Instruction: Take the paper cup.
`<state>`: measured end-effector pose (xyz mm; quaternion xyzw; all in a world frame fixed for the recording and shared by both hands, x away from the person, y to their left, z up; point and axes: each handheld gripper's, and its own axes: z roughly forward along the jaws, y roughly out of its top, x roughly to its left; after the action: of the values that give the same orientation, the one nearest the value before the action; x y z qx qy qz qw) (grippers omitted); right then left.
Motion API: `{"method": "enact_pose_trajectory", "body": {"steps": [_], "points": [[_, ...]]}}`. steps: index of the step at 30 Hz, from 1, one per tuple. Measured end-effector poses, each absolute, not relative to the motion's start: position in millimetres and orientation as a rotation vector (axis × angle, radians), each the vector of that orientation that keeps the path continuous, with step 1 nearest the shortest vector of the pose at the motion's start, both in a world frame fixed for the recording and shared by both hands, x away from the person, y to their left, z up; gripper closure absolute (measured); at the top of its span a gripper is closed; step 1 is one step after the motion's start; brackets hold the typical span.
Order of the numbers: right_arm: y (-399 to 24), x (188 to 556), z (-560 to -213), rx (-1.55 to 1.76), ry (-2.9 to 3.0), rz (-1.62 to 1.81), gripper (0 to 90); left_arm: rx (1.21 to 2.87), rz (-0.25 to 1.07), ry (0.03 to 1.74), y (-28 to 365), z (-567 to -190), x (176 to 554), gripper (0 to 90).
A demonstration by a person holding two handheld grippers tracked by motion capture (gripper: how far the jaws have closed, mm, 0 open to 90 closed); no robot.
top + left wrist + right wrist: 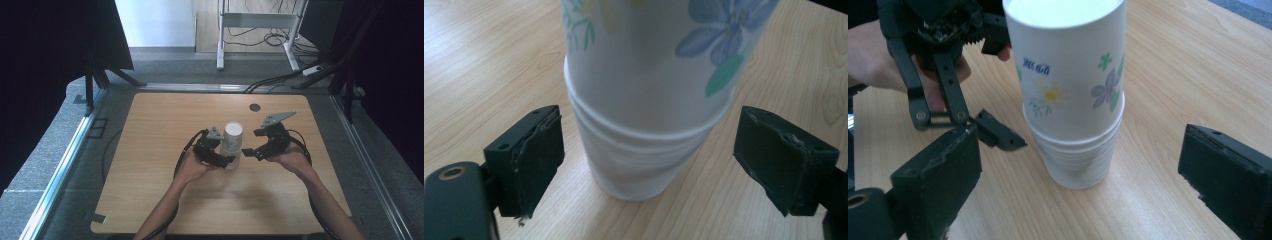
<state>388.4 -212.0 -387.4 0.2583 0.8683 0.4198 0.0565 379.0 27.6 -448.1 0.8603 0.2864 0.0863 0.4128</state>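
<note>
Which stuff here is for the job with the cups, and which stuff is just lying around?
For the job:
- stack of upside-down paper cups
- left claw, open beside the bottom cups
- right claw, open, a little way off

Just lying around:
- dark round spot on the table
- white desk frame and cables on the floor

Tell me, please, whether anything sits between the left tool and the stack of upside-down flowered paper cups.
Nothing visible does: the stack of white flowered paper cups stands between the left tool's open jaws, with bare wooden table around.

Bare table [165,200] all around; cup stack [232,145] alone stands mid-table.
</note>
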Motion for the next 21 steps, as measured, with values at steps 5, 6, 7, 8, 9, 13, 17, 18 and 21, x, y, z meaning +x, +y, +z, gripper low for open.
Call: {"method": "enact_pose_trajectory", "body": {"steps": [5,6,7,8,9,13,17,18,21], "points": [[-205.9,394.5,-382.7,0.772,2.637,1.263,7.9,2.160,0.216,0.721,22.6,-449.6,382.8,14.1],[-204.6,395.9,-381.6,0.770,2.637,1.265,8.4,2.153,0.212,0.721,21.2,-450.3,383.6,14.3],[-203.3,397.0,-380.3,0.770,2.639,1.267,9.0,2.151,0.215,0.721,20.7,-450.5,383.8,14.8],[-201.8,398.2,-379.2,0.770,2.638,1.268,9.5,2.149,0.217,0.721,20.4,-450.7,384.1,15.3],[-200.4,399.3,-378.1,0.768,2.641,1.265,10.1,2.148,0.222,0.722,20.1,-450.9,384.2,15.7],[-194.4,403.7,-373.8,0.755,2.652,1.251,13.0,2.142,0.228,0.727,20.8,-451.4,384.5,19.2],[-187.5,406.6,-369.6,0.749,2.653,1.242,14.0,2.142,0.228,0.726,21.2,-451.6,384.4,19.6],[-185.9,407.3,-368.6,0.744,2.653,1.240,14.4,2.145,0.230,0.723,21.4,-451.5,384.3,19.7],[-181.5,408.8,-365.1,0.737,2.658,1.239,16.2,2.145,0.237,0.723,21.3,-451.5,383.8,20.1]]}}
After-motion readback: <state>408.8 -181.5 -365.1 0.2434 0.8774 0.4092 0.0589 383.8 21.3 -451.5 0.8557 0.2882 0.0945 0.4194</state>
